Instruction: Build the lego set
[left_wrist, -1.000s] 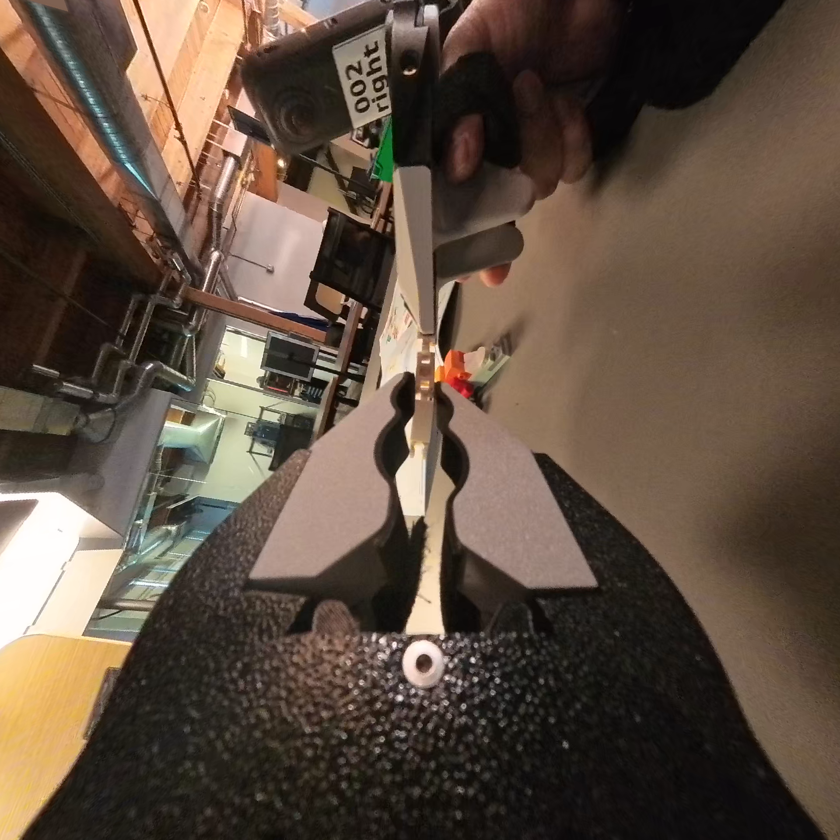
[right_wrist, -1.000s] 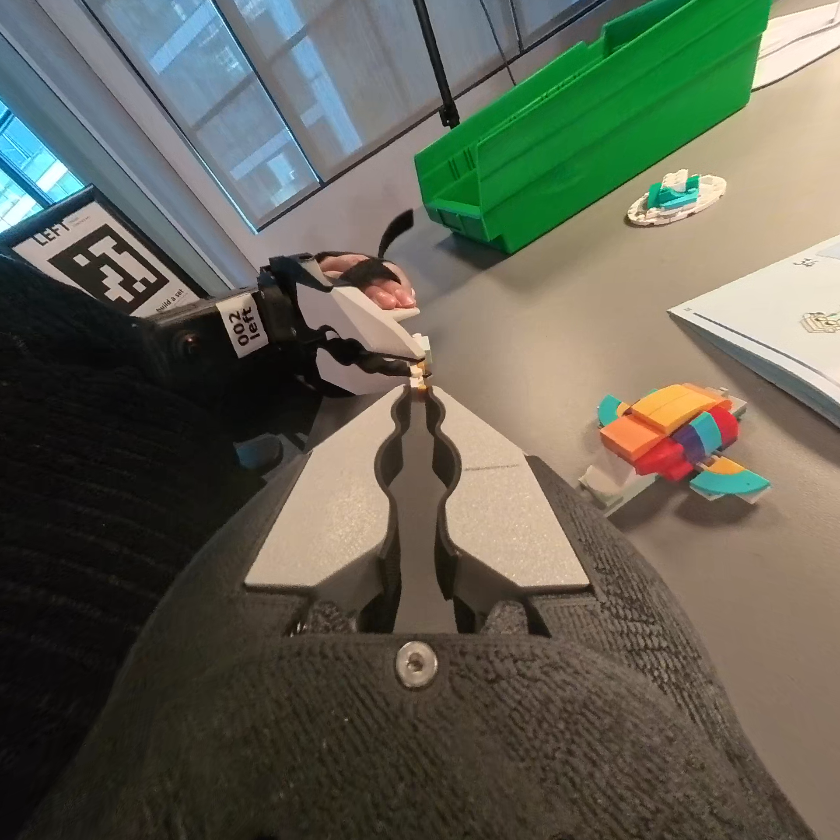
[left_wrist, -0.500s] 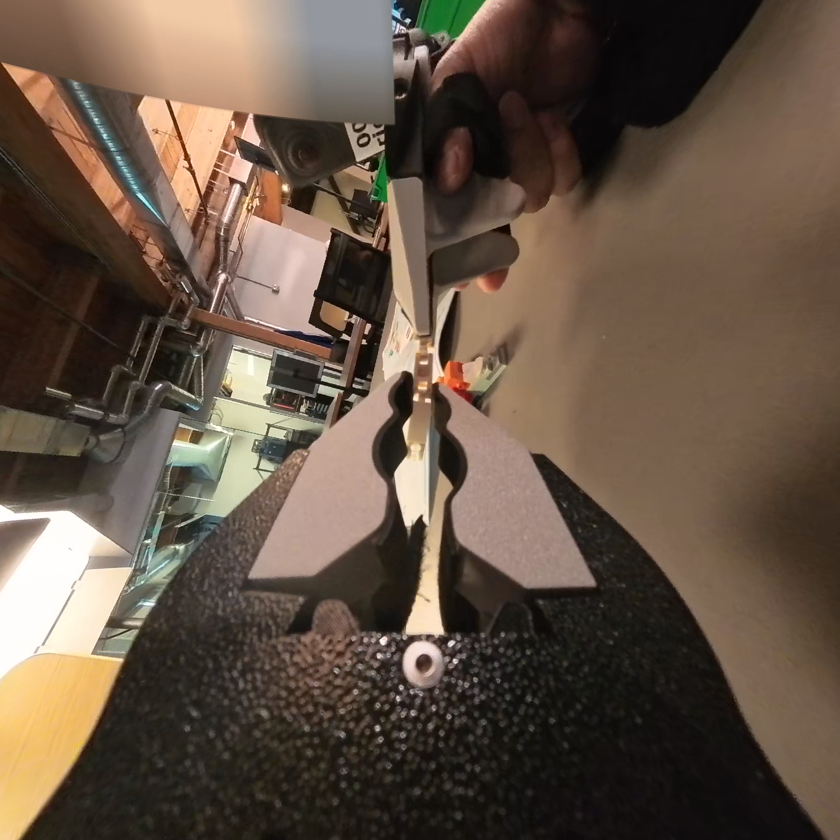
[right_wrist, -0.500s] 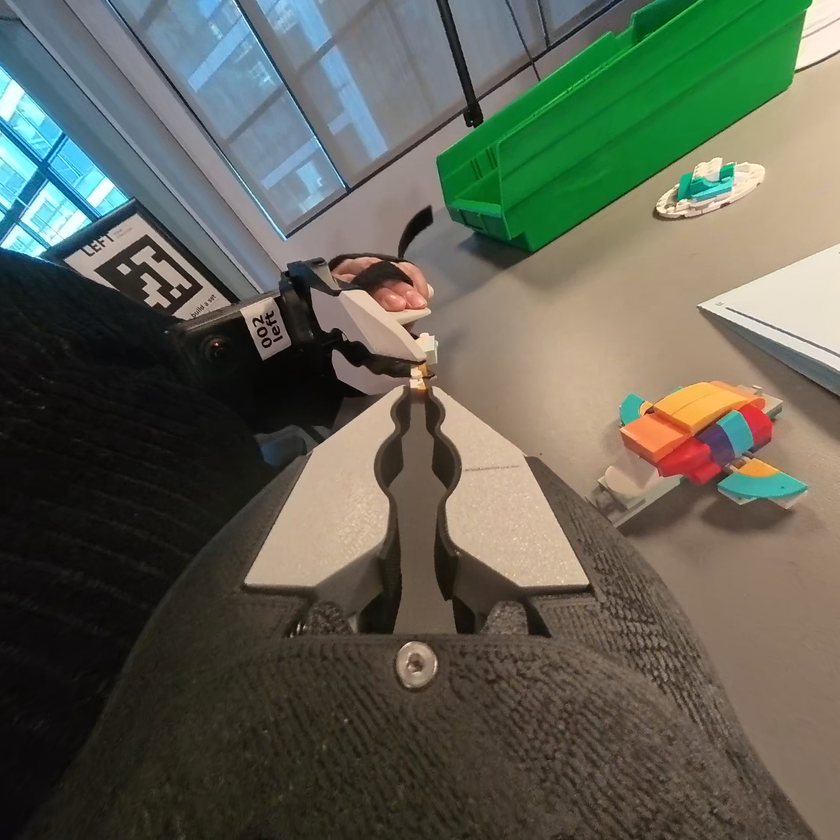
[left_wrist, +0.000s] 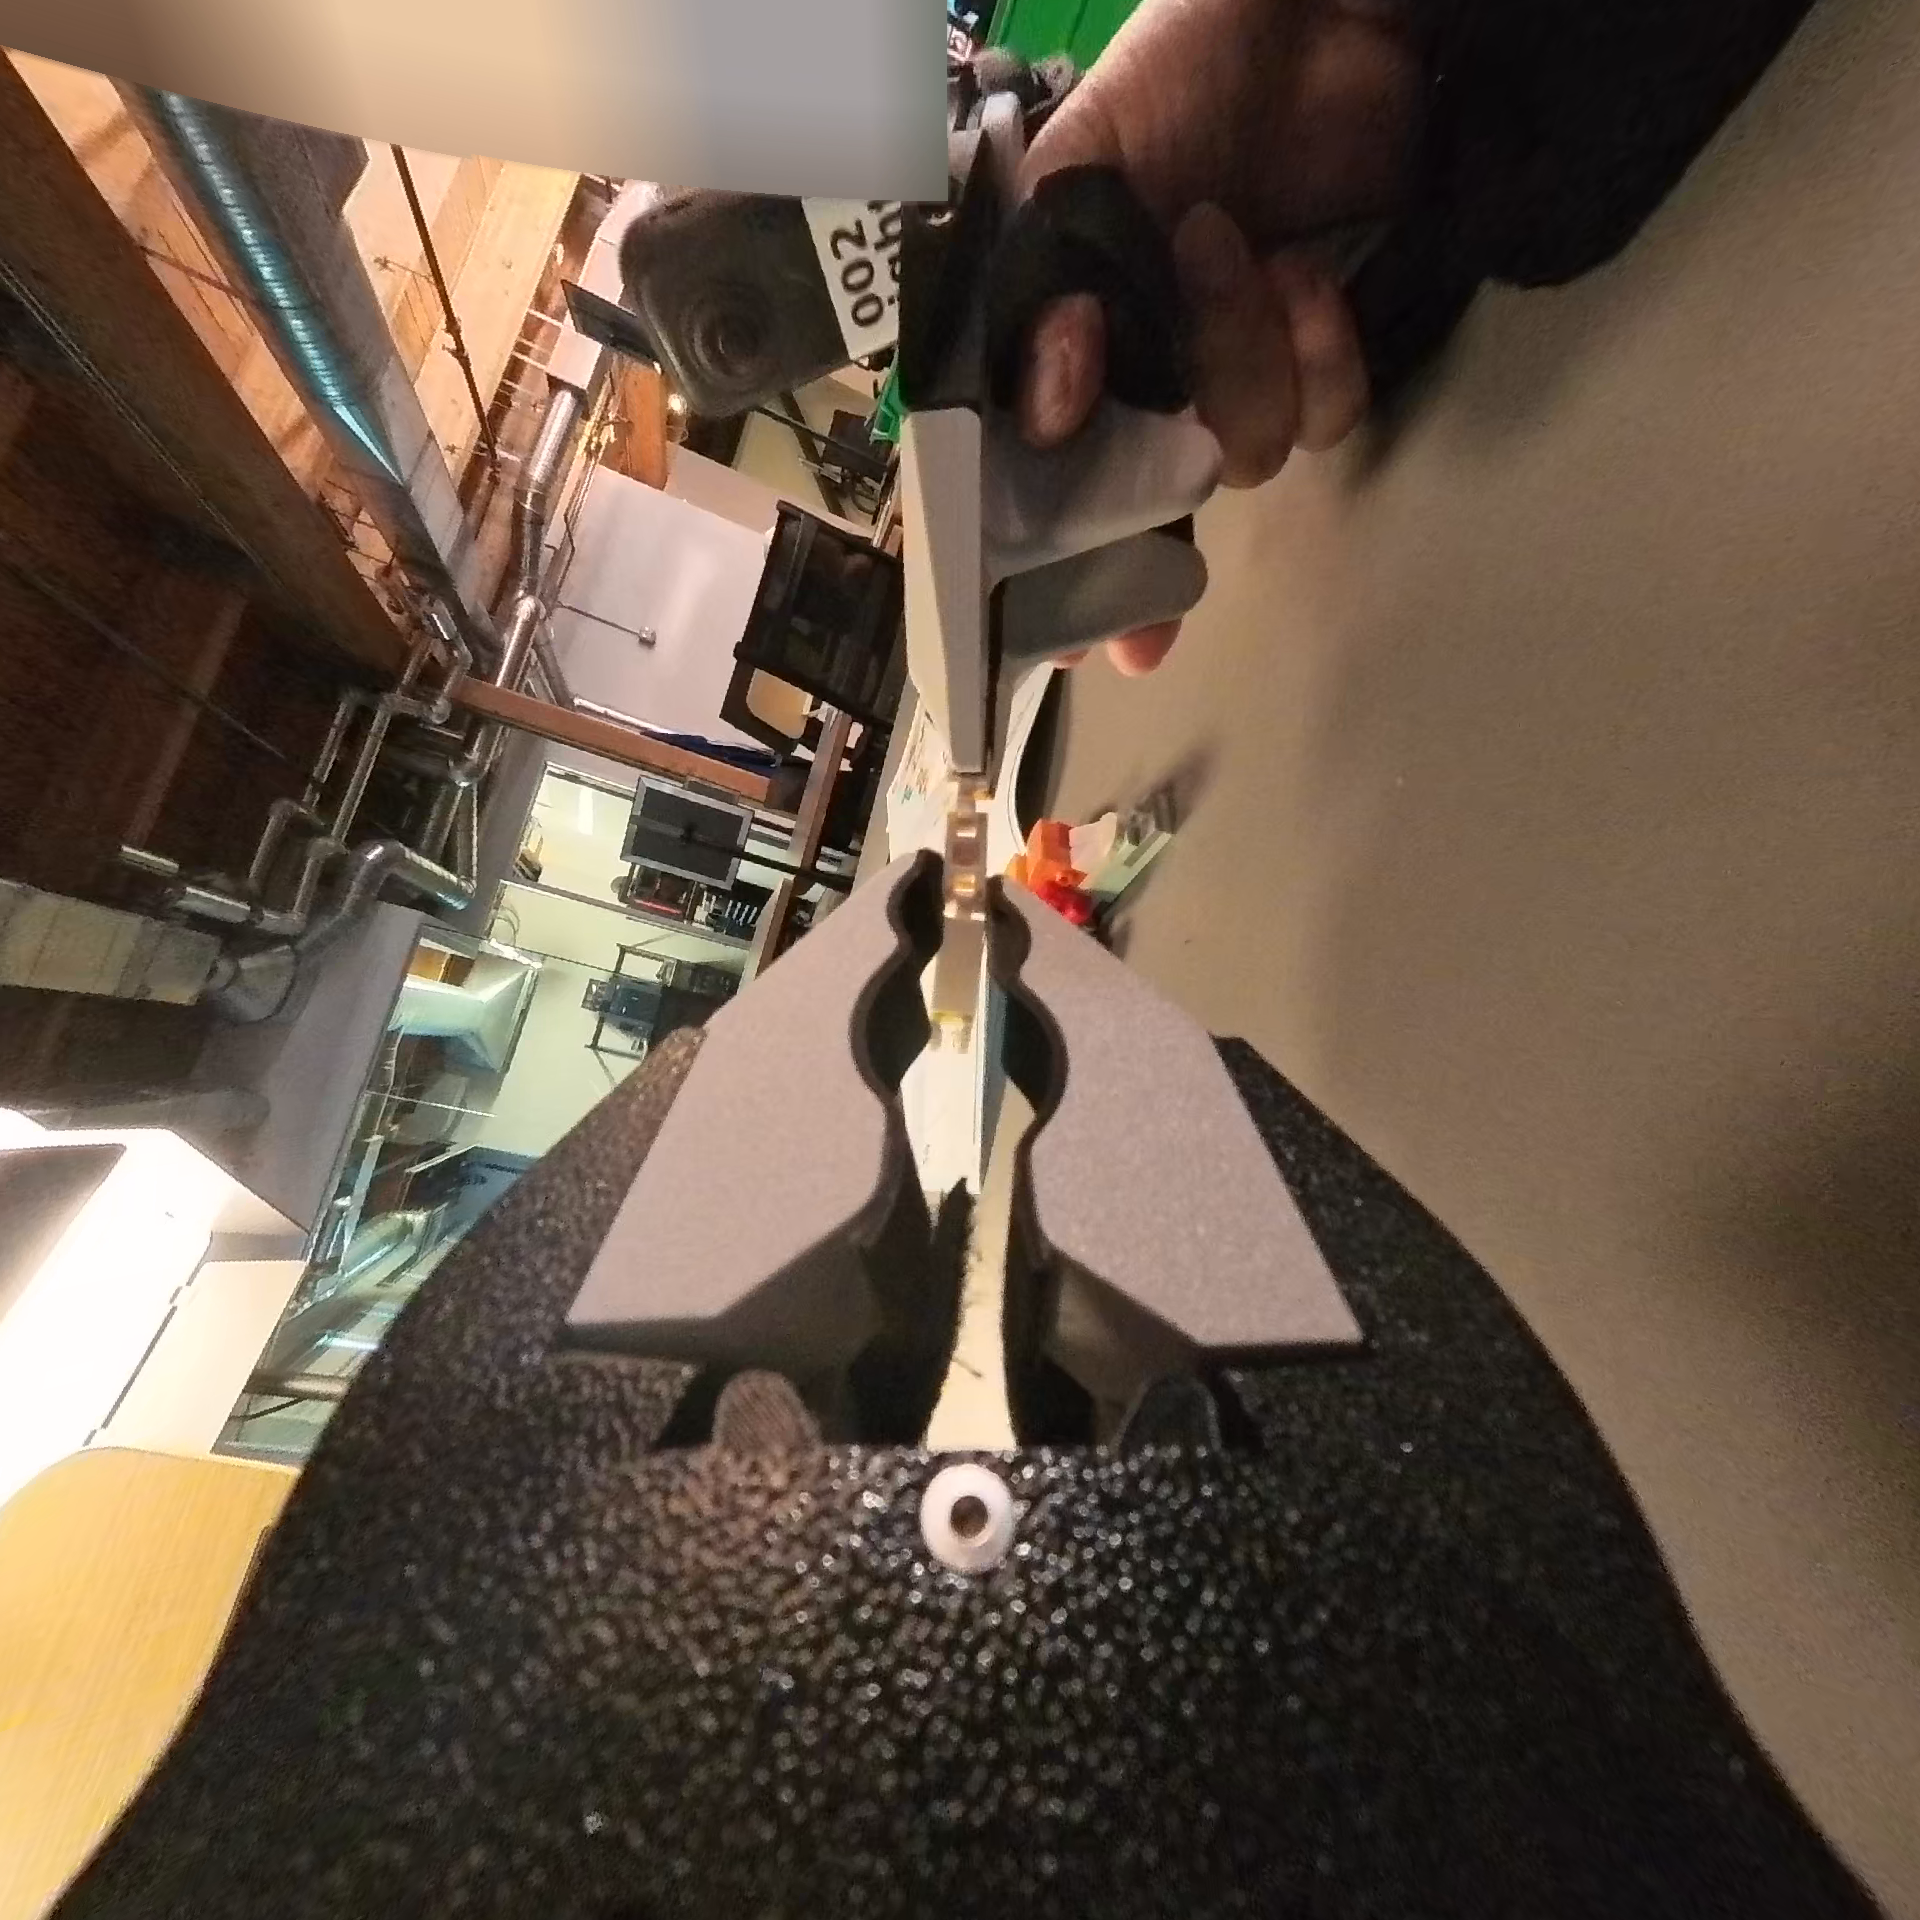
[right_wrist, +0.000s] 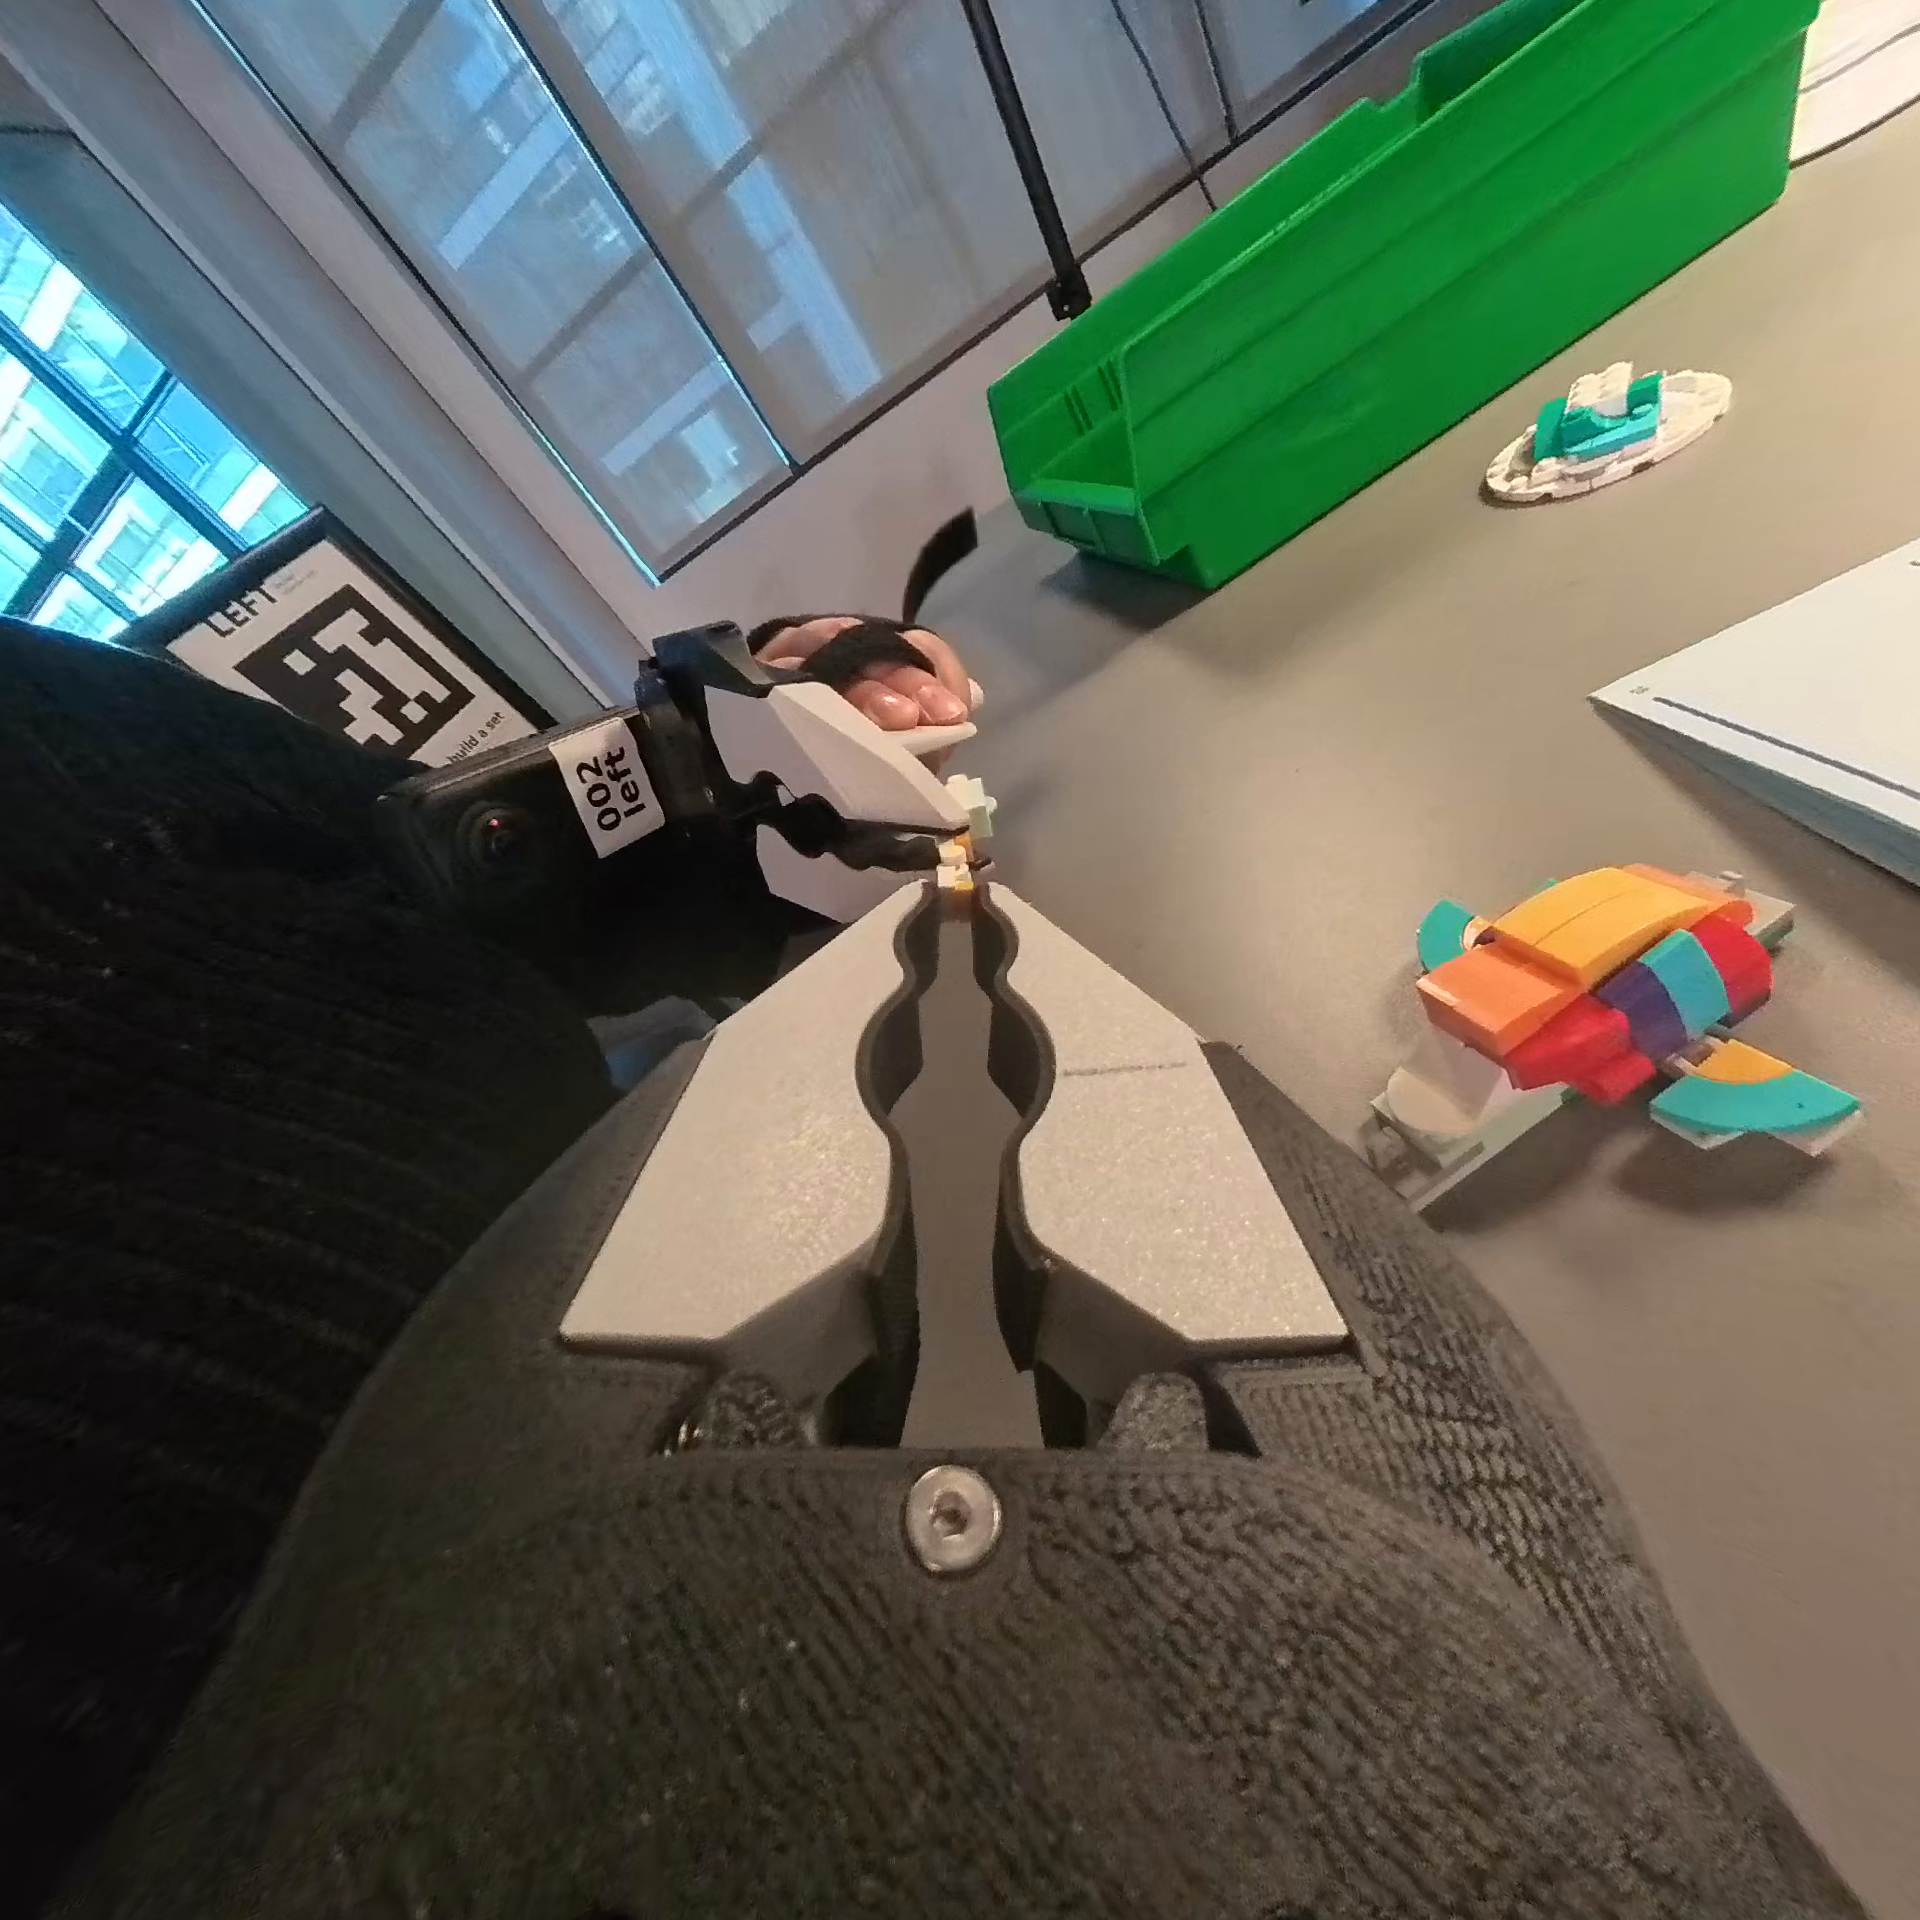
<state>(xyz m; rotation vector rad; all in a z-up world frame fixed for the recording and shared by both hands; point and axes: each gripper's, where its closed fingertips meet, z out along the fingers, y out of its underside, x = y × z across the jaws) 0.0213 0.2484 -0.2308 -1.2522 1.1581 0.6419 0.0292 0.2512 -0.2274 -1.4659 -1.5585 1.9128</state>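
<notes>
Pale lego pieces (right_wrist: 961, 871) stay pinched tip-to-tip between our left tongs (left_wrist: 964, 891) and right tongs (right_wrist: 958, 906), both nearly closed on them (only the views have shifted), so we judge the press-fit unfinished, colourful model (right_wrist: 1600, 997) rightward.

Right: multicoloured brick model (right_wrist: 1600, 1023) blocks | far right: green plastic bin (right_wrist: 1392, 312) | between: bare grey tabletop (right_wrist: 1247, 748)

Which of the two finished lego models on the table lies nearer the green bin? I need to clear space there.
The small white and teal model, lying just beside the green bin. The bigger orange, red and teal one sits farther off, nearer the right gripper.
</notes>
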